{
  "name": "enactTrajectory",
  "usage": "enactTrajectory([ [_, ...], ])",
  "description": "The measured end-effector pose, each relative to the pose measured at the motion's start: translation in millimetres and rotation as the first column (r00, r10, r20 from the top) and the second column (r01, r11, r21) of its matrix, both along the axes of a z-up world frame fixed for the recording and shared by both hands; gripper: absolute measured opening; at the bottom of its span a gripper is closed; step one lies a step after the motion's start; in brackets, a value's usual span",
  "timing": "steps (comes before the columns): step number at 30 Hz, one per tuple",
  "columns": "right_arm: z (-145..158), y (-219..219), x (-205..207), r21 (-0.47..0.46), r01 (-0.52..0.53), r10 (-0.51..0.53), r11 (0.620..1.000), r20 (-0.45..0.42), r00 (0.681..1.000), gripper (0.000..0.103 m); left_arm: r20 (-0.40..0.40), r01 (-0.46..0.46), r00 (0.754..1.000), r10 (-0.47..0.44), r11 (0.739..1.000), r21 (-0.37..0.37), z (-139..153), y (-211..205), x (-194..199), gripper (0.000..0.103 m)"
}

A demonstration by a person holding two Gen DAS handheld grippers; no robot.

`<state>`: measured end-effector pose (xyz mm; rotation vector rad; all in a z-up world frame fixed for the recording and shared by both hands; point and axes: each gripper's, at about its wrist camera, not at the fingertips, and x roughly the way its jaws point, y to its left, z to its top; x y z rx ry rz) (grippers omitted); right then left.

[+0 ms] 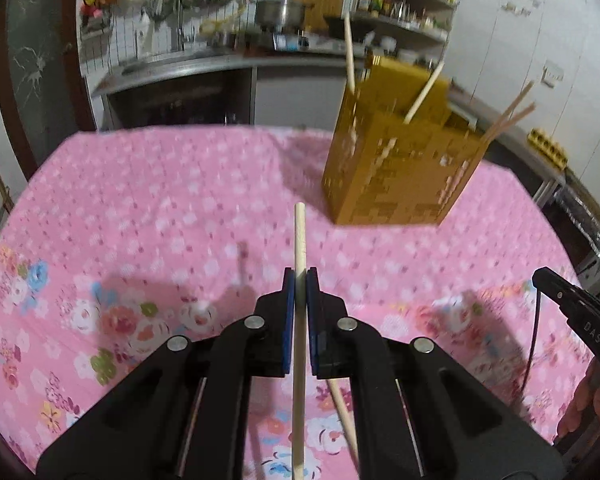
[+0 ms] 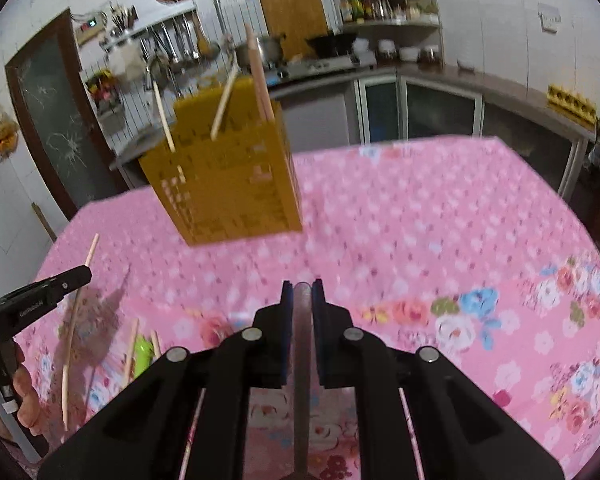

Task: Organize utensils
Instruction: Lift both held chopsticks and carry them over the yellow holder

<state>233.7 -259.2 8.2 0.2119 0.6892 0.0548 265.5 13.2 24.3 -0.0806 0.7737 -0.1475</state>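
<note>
The left gripper [image 1: 300, 276] is clamped on a wooden chopstick [image 1: 299, 240] and the right gripper [image 2: 302, 286] on a flat grey metal utensil handle [image 2: 301, 320], its working end hidden. The yellow perforated utensil holder [image 1: 392, 168] stands on the pink floral tablecloth [image 1: 160, 208], ahead and right of the left gripper, ahead and left of the right. Each piece probably needs tipping upright over the rim, clear of the leaning chopsticks [image 2: 224, 106].
</note>
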Motion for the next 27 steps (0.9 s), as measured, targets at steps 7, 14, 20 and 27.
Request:
enactTrajectory([
  [7, 26, 1, -6, -0.028, 0.008, -0.004, 1.0, 0.119, 0.993, 0.01, 0.105, 0.015, 0.994, -0.011, 0.999, -0.037, 28, 1, -12, 0.004],
  [14, 46, 0, -3, -0.029, 0.01, -0.004, 1.0, 0.179, 0.984, 0.01, 0.193, 0.035, 0.981, -0.021, 0.997, -0.073, 51, 2, -13, 0.004],
  [20, 82, 1, 7, -0.026, 0.016, -0.008, 1.0, 0.292, 0.956, 0.01, 0.295, 0.062, 0.955, -0.036, 0.995, -0.08, 81, -3, -6, 0.004],
  [27, 129, 12, 26, -0.037, 0.007, 0.011, 0.999, 0.448, 0.894, 0.01, 0.433, 0.082, 0.901, -0.038, 0.993, -0.083, 124, -17, 9, 0.004],
])
